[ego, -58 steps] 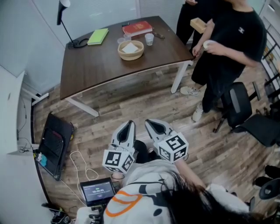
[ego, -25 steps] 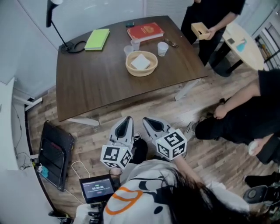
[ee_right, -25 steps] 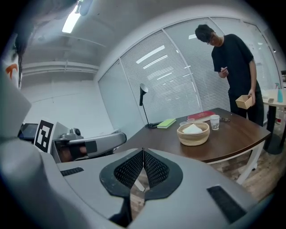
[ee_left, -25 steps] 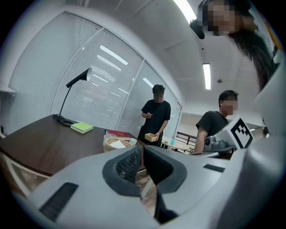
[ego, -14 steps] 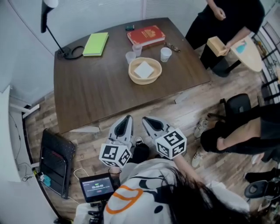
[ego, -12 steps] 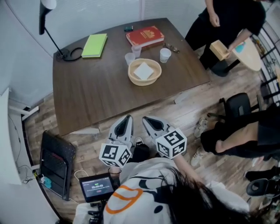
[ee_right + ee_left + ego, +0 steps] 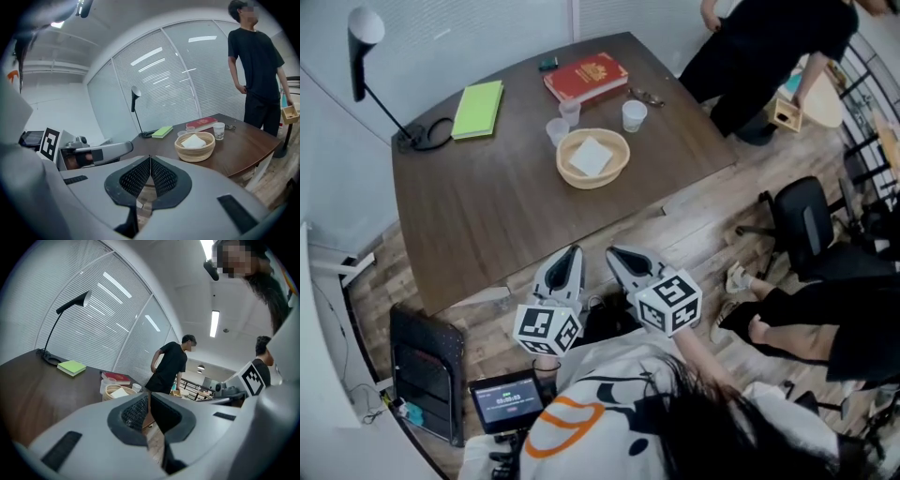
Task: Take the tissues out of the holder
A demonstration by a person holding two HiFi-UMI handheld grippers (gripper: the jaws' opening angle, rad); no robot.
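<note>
A woven basket point(image 7: 614, 173) stands on the dark wooden table point(image 7: 487, 216) with a folded white tissue point(image 7: 592, 156) lying in it. The basket point(image 7: 194, 151) and tissue point(image 7: 193, 140) also show in the right gripper view, far ahead of the jaws. In the left gripper view the basket point(image 7: 112, 391) is small and distant. My left gripper point(image 7: 572, 253) and right gripper point(image 7: 615, 254) hang side by side over the floor, short of the table's near edge. Both are shut with nothing in them, as seen on the left gripper point(image 7: 149, 397) and right gripper point(image 7: 150, 158).
Beyond the basket lie a red book point(image 7: 586, 77), a green notebook point(image 7: 478, 97), two cups point(image 7: 633, 114) and a desk lamp point(image 7: 366, 28). A person in black point(image 7: 759, 47) with a wooden box point(image 7: 786, 112) stands at the table's right corner. An office chair point(image 7: 797, 220) is nearby.
The head view has shifted, so the table sits further left. The standing person has carried the wooden box to the right. Both grippers stay shut in the same place.
</note>
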